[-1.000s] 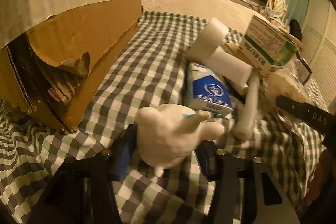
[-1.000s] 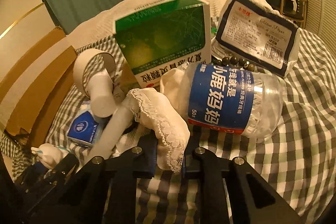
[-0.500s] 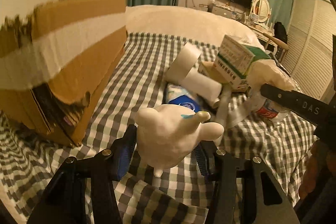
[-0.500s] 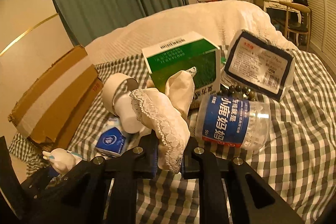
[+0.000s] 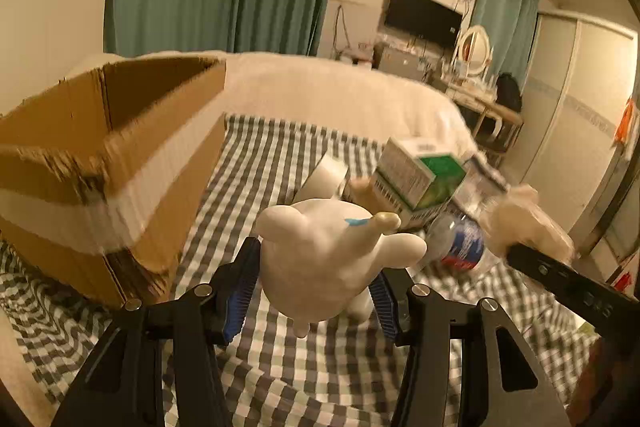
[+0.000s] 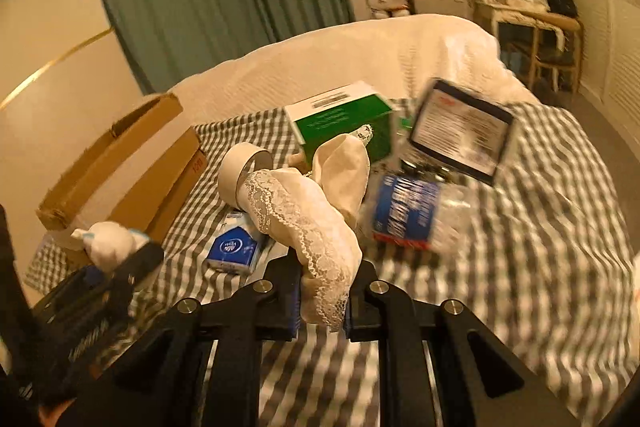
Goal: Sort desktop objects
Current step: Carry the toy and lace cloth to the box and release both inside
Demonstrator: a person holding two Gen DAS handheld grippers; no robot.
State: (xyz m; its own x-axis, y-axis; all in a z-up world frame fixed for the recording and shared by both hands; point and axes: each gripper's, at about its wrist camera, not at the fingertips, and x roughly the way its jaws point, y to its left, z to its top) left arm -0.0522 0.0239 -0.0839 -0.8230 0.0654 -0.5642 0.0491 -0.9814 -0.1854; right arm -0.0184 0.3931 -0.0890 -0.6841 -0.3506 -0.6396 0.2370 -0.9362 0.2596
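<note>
My left gripper [image 5: 314, 291] is clenched on a white figurine [image 5: 324, 259], blue pads pressing both its flanks; the figurine hangs clear of the checked cloth [image 5: 280, 367], just right of the cardboard box [image 5: 120, 163], whose top stands open. My right gripper [image 6: 322, 301] is clamped nearly closed on a lace-edged cloth [image 6: 316, 223], which drapes up out of the jaws and hangs off the bed.

Placed relative to the box, in the right wrist view: the tape roll [image 6: 244, 171] lies near its right side; the blue pack [image 6: 236, 249] lies in front of the roll; the green carton [image 6: 340, 119] stands beyond the roll; the bottle [image 6: 416, 215] with a blue label lies farther right, on its side; the dark-bordered packet [image 6: 464, 131] leans behind the bottle. All rest on the checked cloth.
</note>
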